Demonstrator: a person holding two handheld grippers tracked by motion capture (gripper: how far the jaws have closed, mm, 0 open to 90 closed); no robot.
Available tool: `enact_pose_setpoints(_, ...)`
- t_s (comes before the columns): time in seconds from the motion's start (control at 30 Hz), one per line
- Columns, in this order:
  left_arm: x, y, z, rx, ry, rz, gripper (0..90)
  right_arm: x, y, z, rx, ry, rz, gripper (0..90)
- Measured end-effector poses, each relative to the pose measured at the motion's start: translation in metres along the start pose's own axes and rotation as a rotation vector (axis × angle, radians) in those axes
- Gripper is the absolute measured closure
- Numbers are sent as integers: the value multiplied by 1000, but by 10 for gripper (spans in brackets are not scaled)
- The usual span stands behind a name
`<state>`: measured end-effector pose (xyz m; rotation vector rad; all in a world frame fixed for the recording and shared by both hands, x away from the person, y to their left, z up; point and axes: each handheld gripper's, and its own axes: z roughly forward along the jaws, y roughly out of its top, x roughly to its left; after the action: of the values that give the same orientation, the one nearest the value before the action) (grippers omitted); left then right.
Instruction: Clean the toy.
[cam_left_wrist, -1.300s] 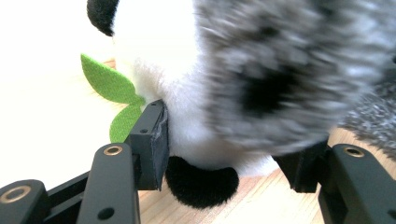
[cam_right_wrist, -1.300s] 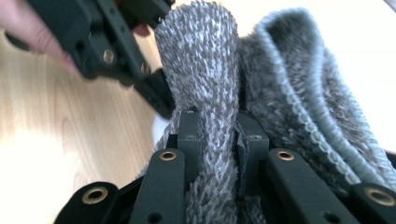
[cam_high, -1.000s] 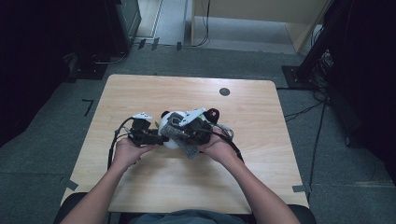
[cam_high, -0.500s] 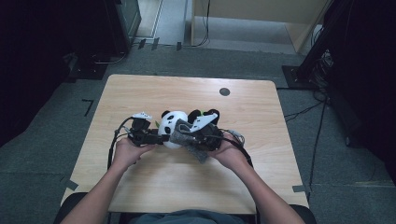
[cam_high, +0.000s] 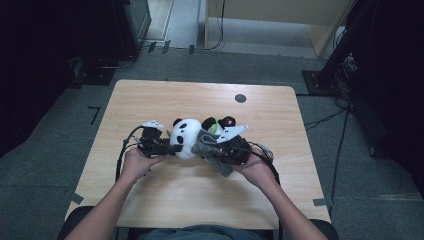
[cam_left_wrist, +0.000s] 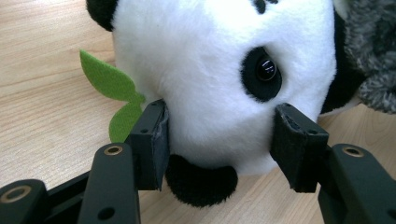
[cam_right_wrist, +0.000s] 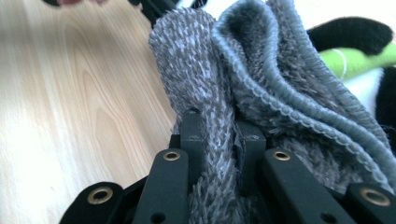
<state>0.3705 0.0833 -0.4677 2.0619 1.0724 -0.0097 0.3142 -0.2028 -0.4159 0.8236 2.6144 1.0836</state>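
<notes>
The left tool (cam_left_wrist: 219, 144) clamps the plush panda's head (cam_left_wrist: 219, 79) between its jaws on the table (cam_high: 150, 210). The right tool (cam_right_wrist: 218, 140), nearly closed, pinches a fold of the grey knitted garment (cam_right_wrist: 261, 88) just beyond the panda. Judged step: dressing the toy; next, draw the garment over its body.

Bare table (cam_high: 165, 200) all around the plush panda (cam_high: 184, 137).

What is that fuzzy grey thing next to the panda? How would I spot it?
Find the wooden table, then the panda toy lying near its middle. Right beside the panda, on the side away from its white head, is a grey knitted cloth, pinched between the fingers of the right gripper. It is the one grey, woolly, crumpled thing there.
</notes>
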Motion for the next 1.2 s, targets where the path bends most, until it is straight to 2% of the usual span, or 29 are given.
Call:
enact_pose_setpoints(0.07,0,0,0,-1,1,-3,430,3,6,0,-22,16,26,784)
enact_pose_setpoints(0.27,-1,0,-1,0,3,-3,430,20,27,8,-85,21,8,779)
enact_pose_setpoints(0.33,0,0,-1,-1,-2,-6,429,24,32,15,-101,19,12,776)
enact_pose_setpoints(0.47,0,0,-1,-3,-5,-9,430,31,36,35,-92,-3,7,766)
enact_pose_setpoints(0.53,0,1,-2,-7,-5,-13,432,32,35,44,-104,-31,5,761)
enact_pose_setpoints(0.6,1,1,-2,-7,-3,-12,435,33,33,53,-109,-39,22,754)
enact_pose_setpoints(0.7,0,0,-2,-6,1,-5,437,35,29,61,-105,-68,2,751)
enact_pose_setpoints(0.87,1,-1,-1,-3,-1,2,438,41,24,62,-86,-113,-27,747)
enact_pose_setpoints(1.2,1,0,-1,4,2,6,440,45,8,57,-67,-147,-49,760)
